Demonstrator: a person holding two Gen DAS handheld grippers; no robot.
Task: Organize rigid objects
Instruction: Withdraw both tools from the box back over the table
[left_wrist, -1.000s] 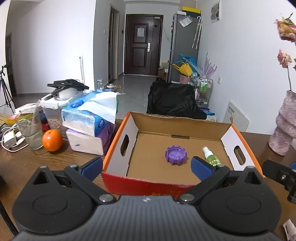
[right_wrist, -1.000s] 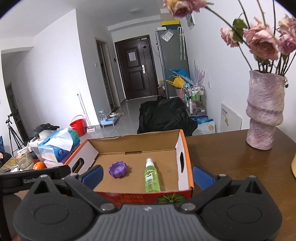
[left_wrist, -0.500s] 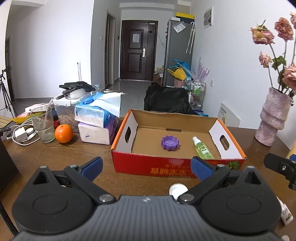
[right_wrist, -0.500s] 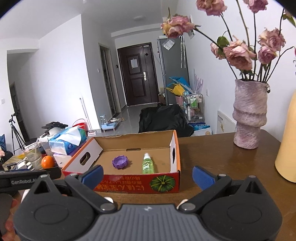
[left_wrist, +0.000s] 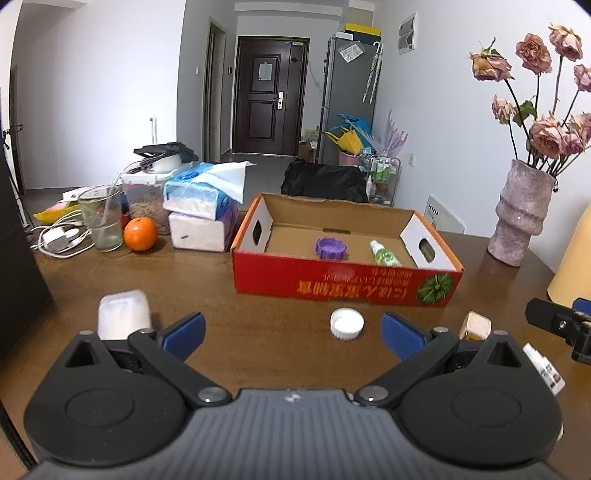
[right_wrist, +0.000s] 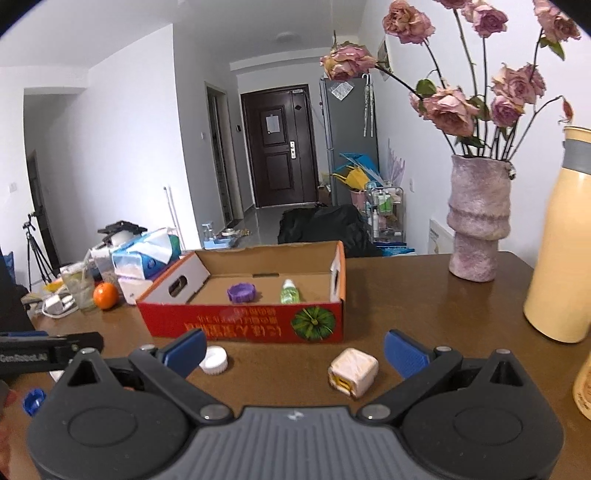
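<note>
A red cardboard box (left_wrist: 343, 284) (right_wrist: 243, 325) stands on the brown table and holds a purple lid (left_wrist: 331, 248) (right_wrist: 242, 292) and a green spray bottle (left_wrist: 384, 253) (right_wrist: 289, 291). In front of it lie a white cap (left_wrist: 346, 324) (right_wrist: 213, 360), a cream cube (right_wrist: 352, 372) (left_wrist: 474, 325) and a white block (left_wrist: 122, 314). My left gripper (left_wrist: 293, 332) is open and empty, short of the white cap. My right gripper (right_wrist: 295, 350) is open and empty, with the cube between its fingers' reach.
A pink vase of roses (right_wrist: 478, 218) (left_wrist: 522, 214) and a yellow flask (right_wrist: 561, 258) stand at the right. Tissue packs (left_wrist: 201, 214), an orange (left_wrist: 139, 233), a glass (left_wrist: 101, 221) and cables sit at the left. A small white tube (left_wrist: 545, 369) and a blue cap (right_wrist: 33, 400) lie near the front.
Both grippers have pulled back from over the box toward the table's front. The white cap, cube and white block have come into view. Both stay open.
</note>
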